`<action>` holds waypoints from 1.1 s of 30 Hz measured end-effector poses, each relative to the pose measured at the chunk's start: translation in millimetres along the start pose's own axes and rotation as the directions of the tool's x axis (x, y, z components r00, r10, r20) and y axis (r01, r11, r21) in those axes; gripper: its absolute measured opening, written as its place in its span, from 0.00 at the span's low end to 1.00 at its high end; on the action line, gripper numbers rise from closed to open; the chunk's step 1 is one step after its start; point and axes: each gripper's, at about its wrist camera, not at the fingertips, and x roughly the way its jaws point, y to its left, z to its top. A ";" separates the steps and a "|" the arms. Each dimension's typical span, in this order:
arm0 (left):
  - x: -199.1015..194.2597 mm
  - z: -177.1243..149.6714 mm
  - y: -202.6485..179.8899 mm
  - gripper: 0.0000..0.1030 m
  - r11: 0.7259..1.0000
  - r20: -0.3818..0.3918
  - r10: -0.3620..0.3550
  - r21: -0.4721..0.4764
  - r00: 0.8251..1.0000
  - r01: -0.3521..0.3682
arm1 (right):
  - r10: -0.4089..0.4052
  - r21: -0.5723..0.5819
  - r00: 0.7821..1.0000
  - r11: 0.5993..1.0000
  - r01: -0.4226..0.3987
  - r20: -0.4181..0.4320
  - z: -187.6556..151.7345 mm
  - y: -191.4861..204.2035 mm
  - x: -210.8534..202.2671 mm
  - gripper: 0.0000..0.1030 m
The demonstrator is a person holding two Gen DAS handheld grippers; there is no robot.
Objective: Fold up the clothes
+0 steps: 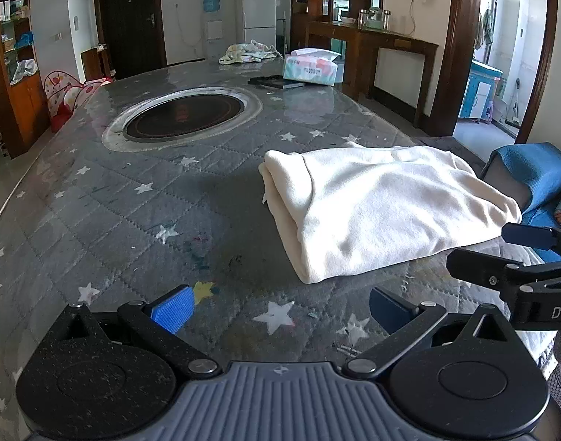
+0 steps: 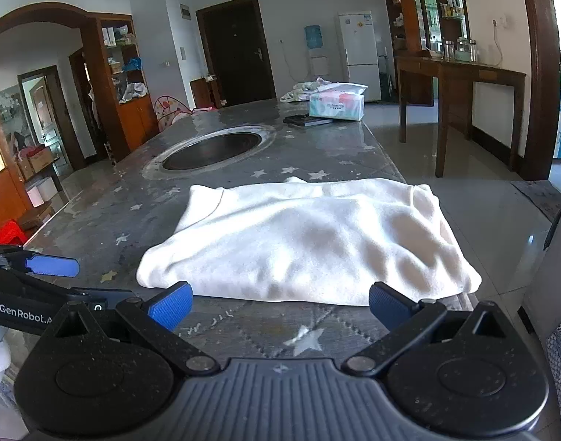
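A cream-white garment [image 1: 383, 209] lies folded into a thick rectangle on the grey star-patterned table cover [image 1: 140, 213], near the table's right edge. It also shows in the right wrist view [image 2: 310, 242], just beyond the fingers. My left gripper [image 1: 280, 308] is open and empty, low over the cover to the left of the garment's near corner. My right gripper [image 2: 280, 307] is open and empty, just short of the garment's near edge. The right gripper's side shows in the left wrist view [image 1: 515, 257], and the left gripper's side shows in the right wrist view [image 2: 34, 279].
A round dark cooktop [image 1: 183, 117] is set into the table middle. At the far end lie a tissue pack [image 1: 310, 68], a dark flat object [image 1: 275, 81] and a bundle of patterned cloth [image 1: 249, 52]. A blue chair [image 1: 534, 172] stands at the table's right.
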 end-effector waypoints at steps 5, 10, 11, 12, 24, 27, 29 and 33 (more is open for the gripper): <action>4.5 0.4 -3.5 1.00 1.000 -0.011 -0.004 0.004 1.000 0.004 | -0.007 0.002 1.000 1.000 0.007 -0.011 -1.7 -3.9 2.7 1.00; 8.1 -0.2 -7.5 1.00 1.000 -0.023 -0.011 0.011 1.000 0.011 | -0.007 0.013 1.000 1.000 0.007 -0.020 -3.1 -6.5 6.3 1.00; 8.9 -0.3 -8.2 1.00 1.000 -0.025 -0.012 0.014 1.000 0.012 | -0.006 0.016 1.000 1.000 0.006 -0.021 -3.2 -6.7 6.8 1.00; 9.7 -0.6 -8.9 1.00 1.000 -0.028 -0.013 0.017 1.000 0.013 | -0.005 0.019 1.000 1.000 0.006 -0.022 -3.4 -7.0 7.3 1.00; 11.7 -2.8 -13.6 1.00 1.000 -0.036 -0.018 0.024 0.999 0.019 | -0.002 0.020 0.999 1.000 0.003 -0.032 -5.3 -6.5 9.3 1.00; 12.1 -3.4 -13.6 1.00 1.000 -0.038 -0.017 0.025 0.999 0.018 | 0.000 0.019 0.999 1.000 0.001 -0.033 -5.4 -6.2 9.5 1.00; 12.3 -3.5 -13.9 1.00 1.000 -0.040 -0.014 0.027 0.999 0.015 | 0.002 0.018 0.999 1.000 -0.001 -0.034 -5.6 -6.1 9.4 1.00; 12.8 -3.6 -15.1 1.00 0.999 -0.042 -0.011 0.031 0.999 0.012 | 0.003 0.017 0.999 1.000 -0.003 -0.033 -5.0 -6.7 9.2 1.00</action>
